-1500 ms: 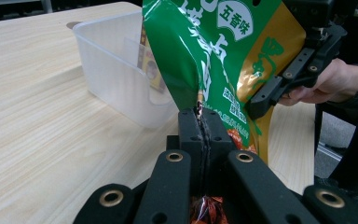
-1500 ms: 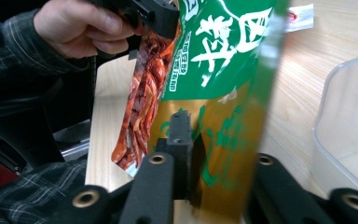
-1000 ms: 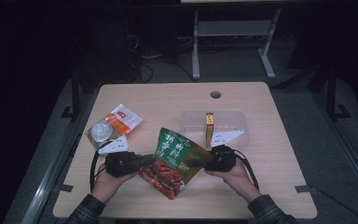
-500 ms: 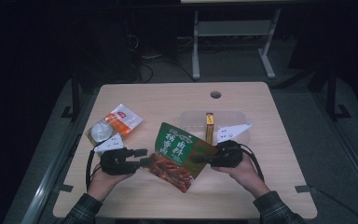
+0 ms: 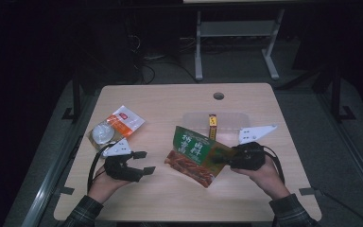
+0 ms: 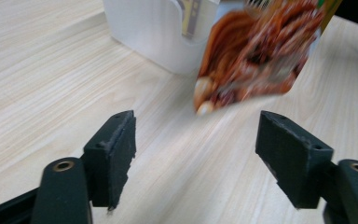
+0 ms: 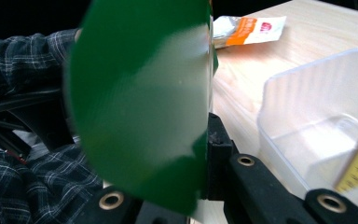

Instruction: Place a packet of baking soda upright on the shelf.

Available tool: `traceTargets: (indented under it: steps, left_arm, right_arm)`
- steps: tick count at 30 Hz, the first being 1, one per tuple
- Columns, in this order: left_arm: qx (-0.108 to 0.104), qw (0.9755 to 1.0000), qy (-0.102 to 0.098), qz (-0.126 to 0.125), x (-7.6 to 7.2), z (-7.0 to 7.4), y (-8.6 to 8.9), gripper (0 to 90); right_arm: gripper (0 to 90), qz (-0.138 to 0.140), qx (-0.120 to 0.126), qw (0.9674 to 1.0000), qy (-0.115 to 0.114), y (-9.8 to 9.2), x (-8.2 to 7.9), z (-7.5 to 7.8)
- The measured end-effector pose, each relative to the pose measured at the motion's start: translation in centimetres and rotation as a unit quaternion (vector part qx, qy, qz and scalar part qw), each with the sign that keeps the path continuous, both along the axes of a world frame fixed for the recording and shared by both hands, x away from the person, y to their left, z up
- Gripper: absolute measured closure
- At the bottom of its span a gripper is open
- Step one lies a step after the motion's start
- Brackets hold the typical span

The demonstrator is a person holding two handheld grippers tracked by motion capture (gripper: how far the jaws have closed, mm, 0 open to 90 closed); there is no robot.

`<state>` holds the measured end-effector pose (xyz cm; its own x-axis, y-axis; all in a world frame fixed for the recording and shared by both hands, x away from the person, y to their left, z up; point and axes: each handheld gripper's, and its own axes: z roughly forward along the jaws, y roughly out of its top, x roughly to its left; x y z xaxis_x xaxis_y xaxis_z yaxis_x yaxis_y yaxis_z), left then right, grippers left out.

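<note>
The green snack bag (image 5: 197, 153) hangs just in front of the clear bin (image 5: 216, 124), tilted, its lower corner near or on the table; the high view is too coarse to settle that. The right gripper (image 5: 229, 156) is clamped on the bag's right edge, and in the right gripper view the green foil (image 7: 142, 98) sits pinched between the jaws. The left gripper (image 5: 143, 162) is left of the bag and apart from it; its jaws have just been opening, nothing lies between them, and in the left gripper view the bag's printed corner (image 6: 256, 51) hangs beyond the spread fingers (image 6: 114, 154).

As I read it, the work is putting the bag into the bin. The pickup and the hand-over to one gripper look done; what is left is to carry the bag back over the bin's wall and let go. The bin already holds a narrow yellow pack (image 5: 212, 124) standing on end. An orange-and-white pouch (image 5: 123, 122) and a round clear lid or cup (image 5: 104, 134) lie well to the left of the bin, possibly next to go in.

The table (image 5: 170, 101) is pale wood with a cable hole (image 5: 218, 96) behind the bin. Around it the room is dark: grey floor, a loose cable (image 5: 144, 71) and a light metal stand (image 5: 234, 38) further back.
</note>
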<state>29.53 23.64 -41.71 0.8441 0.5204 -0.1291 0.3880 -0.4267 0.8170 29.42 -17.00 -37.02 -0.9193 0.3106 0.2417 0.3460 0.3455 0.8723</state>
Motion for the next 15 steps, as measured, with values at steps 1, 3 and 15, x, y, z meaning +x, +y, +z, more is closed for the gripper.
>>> traceTargets:
  steps: [1, 3, 15]
  left_arm:
    - [0.0, 1.0, 0.0, 0.0, 0.0, 0.0, 0.0, 25.5]
    - [0.003, 1.0, -0.001, -0.001, 0.1, -0.1, 0.0, 23.8]
    - [0.027, 0.9993, 0.001, -0.025, 1.2, -0.6, -1.4, 21.5]
  right_arm:
    - [89.6, -0.003, 0.001, 1.0, -0.002, -0.4, -0.1, 0.1]
    - [89.6, -0.006, 0.002, 1.0, -0.003, -0.7, -0.2, 0.2]
    - [89.6, -0.063, 0.012, 0.9978, -0.014, -4.9, -1.6, 1.2]
